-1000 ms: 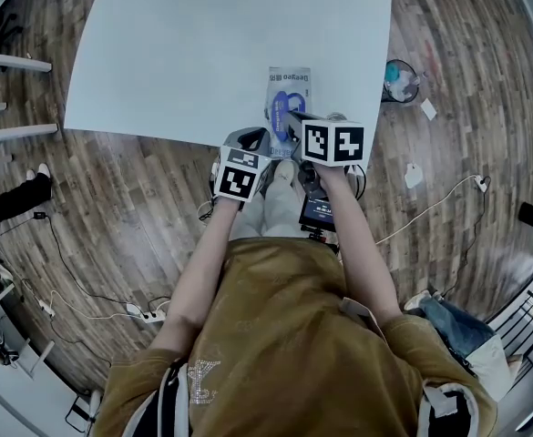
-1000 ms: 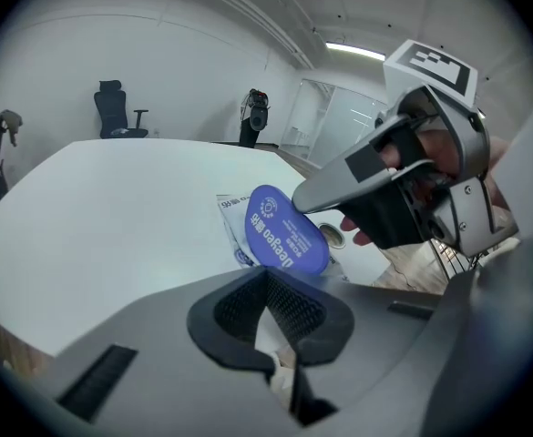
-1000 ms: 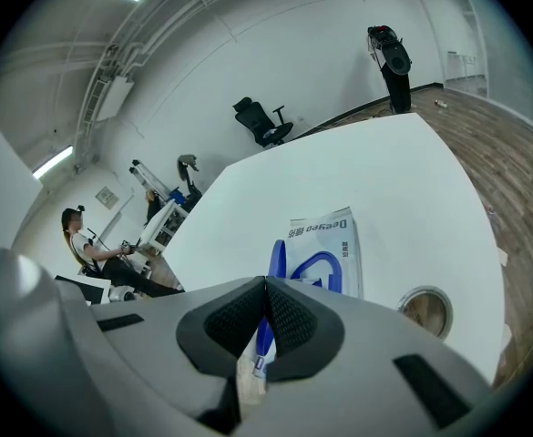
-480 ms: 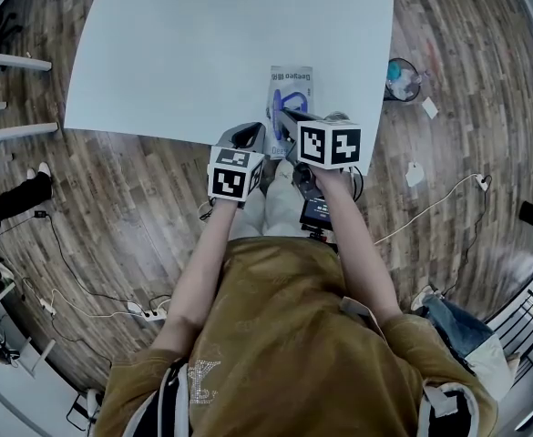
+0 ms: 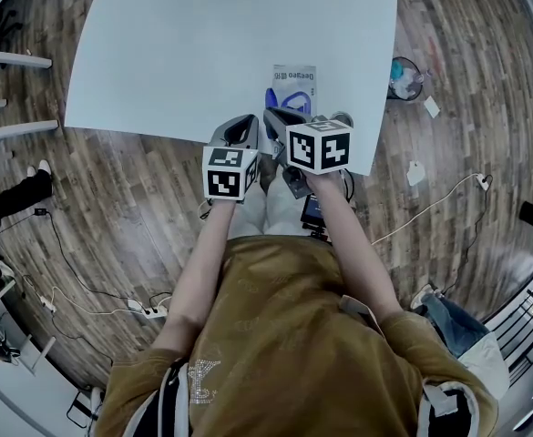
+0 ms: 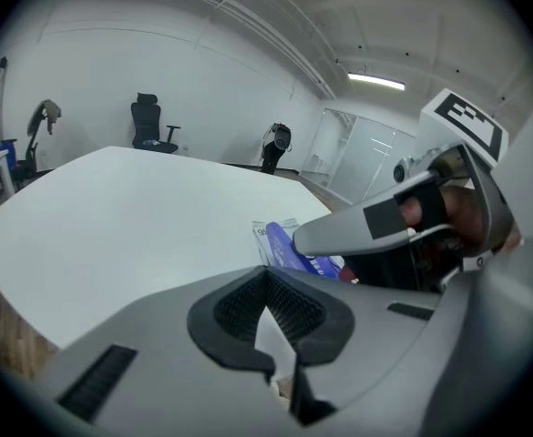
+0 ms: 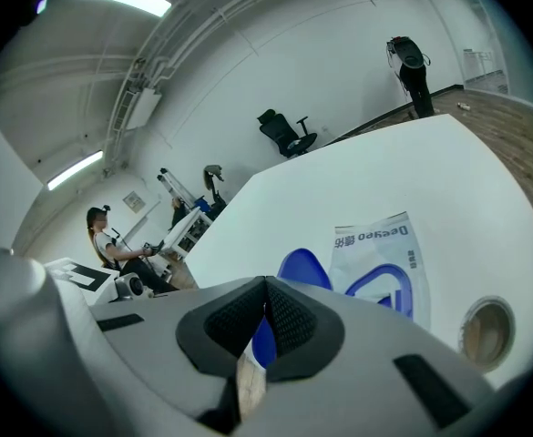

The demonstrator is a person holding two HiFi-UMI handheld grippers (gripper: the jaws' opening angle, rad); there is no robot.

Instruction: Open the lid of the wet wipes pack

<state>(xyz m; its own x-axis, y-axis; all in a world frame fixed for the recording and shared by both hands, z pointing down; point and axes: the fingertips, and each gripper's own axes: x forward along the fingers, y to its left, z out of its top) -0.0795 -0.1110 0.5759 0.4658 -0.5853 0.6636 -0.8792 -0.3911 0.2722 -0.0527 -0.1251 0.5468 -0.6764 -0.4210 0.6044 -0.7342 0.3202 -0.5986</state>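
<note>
The wet wipes pack [image 5: 295, 80] lies flat near the front edge of the white table [image 5: 202, 53]. It is pale grey with blue print. Its blue lid [image 5: 271, 98] stands up at the pack's near left end, also clear in the right gripper view as the lid [image 7: 302, 267] beside the pack [image 7: 384, 253]. My right gripper [image 5: 280, 116] hovers just short of the lid, pads together, holding nothing. My left gripper [image 5: 243, 126] is to its left at the table edge, also shut and empty. In the left gripper view the pack [image 6: 280, 238] lies past the right gripper's finger [image 6: 357, 230].
A white chair [image 5: 6, 62] stands left of the table and a small bin [image 5: 400, 78] to its right. Cables and a power strip [image 5: 148, 314] lie on the wooden floor. A seated person [image 7: 111, 235] and office chairs [image 6: 148, 121] are far off.
Both grippers have drawn back slightly toward me and shifted left. The right gripper has come off the pack, and the blue lid now stands clear of it.
</note>
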